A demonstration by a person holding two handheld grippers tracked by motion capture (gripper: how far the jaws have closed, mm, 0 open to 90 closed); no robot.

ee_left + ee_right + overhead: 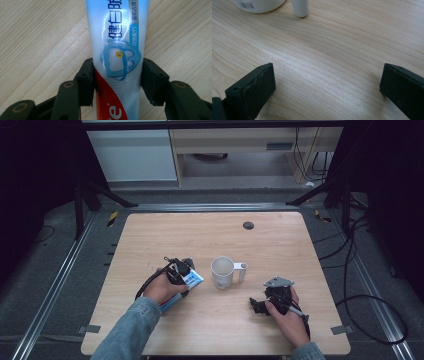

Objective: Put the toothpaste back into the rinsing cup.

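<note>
The left claw (184, 272) sits low over the counter (210, 232), left of the middle, with the person's left hand (161, 290) wrapped round its body and a denim sleeve running back to the near edge. In the left gripper view a toothpaste tube (117, 57) lies flat on the wood and runs up between the two black jaws. The left-hand pad touches the tube's edge; the right-hand pad stands right at the other edge, and whether it presses cannot be told. The jaws are set narrow, about as wide as the tube.

The right claw (260, 304) rests near the counter's front right, its jaws pointing left, the right hand (287, 315) gripping it from behind with the grey plate on top. In the right gripper view its jaws stand wide apart over bare wood.

A white mug (223, 272) stands upright between the two claws, its handle turned to the right, apart from both.
</note>
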